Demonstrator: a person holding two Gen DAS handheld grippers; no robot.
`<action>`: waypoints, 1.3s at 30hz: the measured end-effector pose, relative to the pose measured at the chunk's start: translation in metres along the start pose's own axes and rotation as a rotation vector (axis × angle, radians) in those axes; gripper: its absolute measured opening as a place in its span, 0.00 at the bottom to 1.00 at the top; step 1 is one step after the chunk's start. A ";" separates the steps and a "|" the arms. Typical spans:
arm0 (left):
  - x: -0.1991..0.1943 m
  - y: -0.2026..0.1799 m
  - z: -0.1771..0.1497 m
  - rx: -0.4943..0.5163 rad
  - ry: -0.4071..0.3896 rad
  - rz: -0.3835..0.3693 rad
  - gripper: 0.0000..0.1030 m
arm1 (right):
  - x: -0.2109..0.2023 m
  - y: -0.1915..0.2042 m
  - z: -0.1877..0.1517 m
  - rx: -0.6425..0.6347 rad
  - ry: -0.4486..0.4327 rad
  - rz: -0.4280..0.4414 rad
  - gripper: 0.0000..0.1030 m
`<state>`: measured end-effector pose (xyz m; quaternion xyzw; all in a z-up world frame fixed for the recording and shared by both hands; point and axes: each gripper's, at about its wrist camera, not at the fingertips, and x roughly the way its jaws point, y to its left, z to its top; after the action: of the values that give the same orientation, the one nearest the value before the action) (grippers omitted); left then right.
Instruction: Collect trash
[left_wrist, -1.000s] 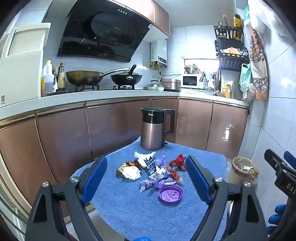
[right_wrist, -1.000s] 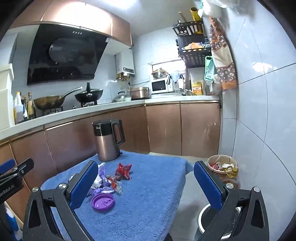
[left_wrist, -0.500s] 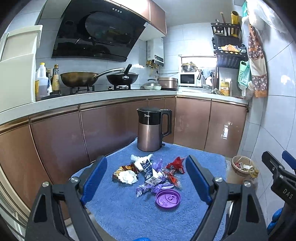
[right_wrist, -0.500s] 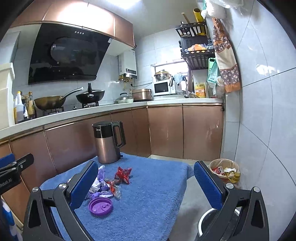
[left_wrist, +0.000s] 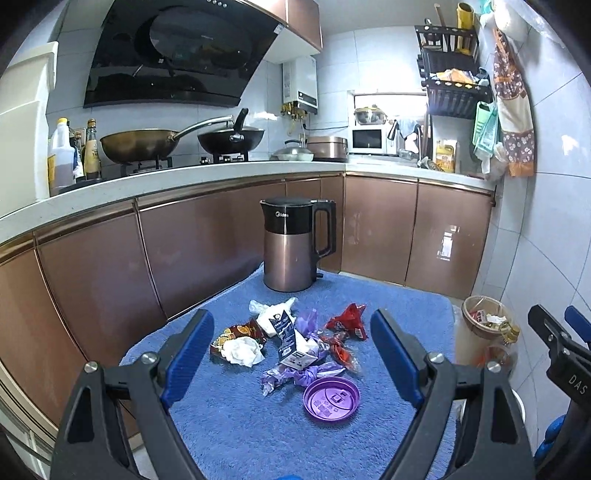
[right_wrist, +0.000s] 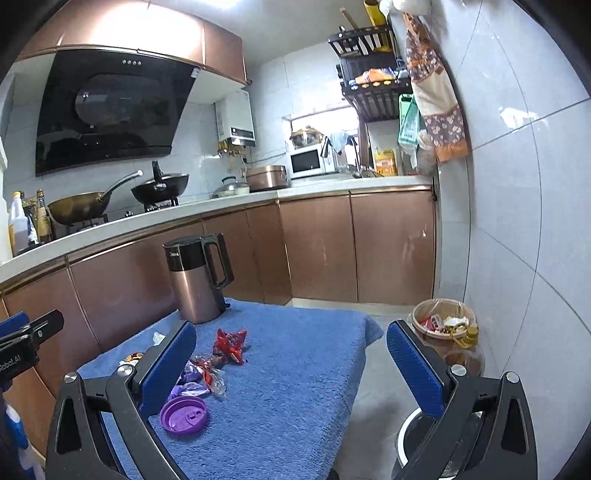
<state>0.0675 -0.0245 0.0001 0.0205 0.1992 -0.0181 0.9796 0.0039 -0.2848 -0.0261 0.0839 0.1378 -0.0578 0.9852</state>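
- Grippers first: left gripper (left_wrist: 291, 354) and right gripper (right_wrist: 291, 365) both hang wide apart, nothing in them.
- purple lid (left_wrist: 331, 398) sits nearest on the blue towel (left_wrist: 240, 424).
- wrapper pile (left_wrist: 291, 339) is just behind it.
- kettle (left_wrist: 291, 247) stands at the far edge, and the trash bin (right_wrist: 443, 325) is on the floor to the right.

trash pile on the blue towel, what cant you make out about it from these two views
- Right wrist view: the right gripper's left finger covers most of the pile; only the red wrapper and purple lid show clearly.
- Left wrist view: print on the small carton is too small to read.
- Trash bin: its base is hidden behind the towel edge and the left gripper; its contents are too small to identify.
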 end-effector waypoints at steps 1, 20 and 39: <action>0.004 0.000 0.000 -0.002 0.002 0.000 0.84 | 0.002 -0.001 -0.001 -0.002 0.005 -0.002 1.00; 0.080 0.007 0.001 0.001 0.064 0.008 0.84 | 0.068 -0.003 -0.010 -0.026 0.095 -0.048 1.00; 0.162 0.083 -0.008 -0.080 0.224 0.039 0.84 | 0.171 0.039 -0.040 -0.114 0.371 0.299 0.79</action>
<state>0.2176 0.0539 -0.0676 -0.0127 0.3074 0.0112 0.9514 0.1624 -0.2546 -0.1059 0.0565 0.3053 0.1128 0.9439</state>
